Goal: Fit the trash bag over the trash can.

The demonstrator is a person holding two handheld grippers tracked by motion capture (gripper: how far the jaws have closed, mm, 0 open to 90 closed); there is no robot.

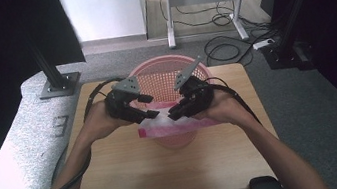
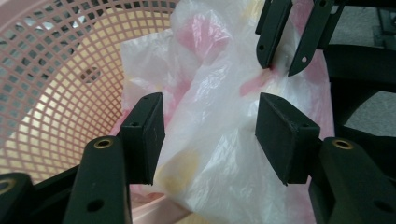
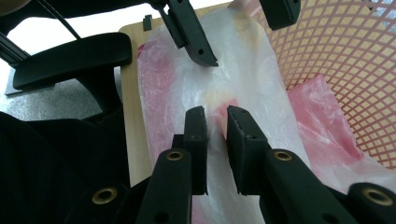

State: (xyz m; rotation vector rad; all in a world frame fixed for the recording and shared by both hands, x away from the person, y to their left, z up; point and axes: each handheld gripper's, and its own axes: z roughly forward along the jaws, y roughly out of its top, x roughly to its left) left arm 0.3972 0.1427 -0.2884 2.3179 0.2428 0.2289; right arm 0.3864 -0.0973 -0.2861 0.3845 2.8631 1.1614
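Observation:
A pink mesh basket [image 1: 152, 64] stands on the wooden table [image 1: 168, 170]. A thin white plastic bag [image 1: 161, 125] with pink patches is draped over its near rim and hangs partly inside. My left gripper [image 2: 210, 135] is open, its jaws standing wide on either side of a bulge of the bag [image 2: 219, 93] without pressing it. Facing it, my right gripper [image 3: 217, 123] has its jaws nearly together, pinching a fold of the bag [image 3: 243, 70]. In the high view the left gripper [image 1: 150, 106] and the right gripper [image 1: 175, 113] meet over the basket's near rim.
The basket wall [image 2: 56, 93] curves away to the left of the bag. A black chair armrest [image 3: 74, 58] sits by the table's edge. Black stand bases flank the table, and a desk with loose cables [image 1: 223, 51] stands behind on the grey carpet.

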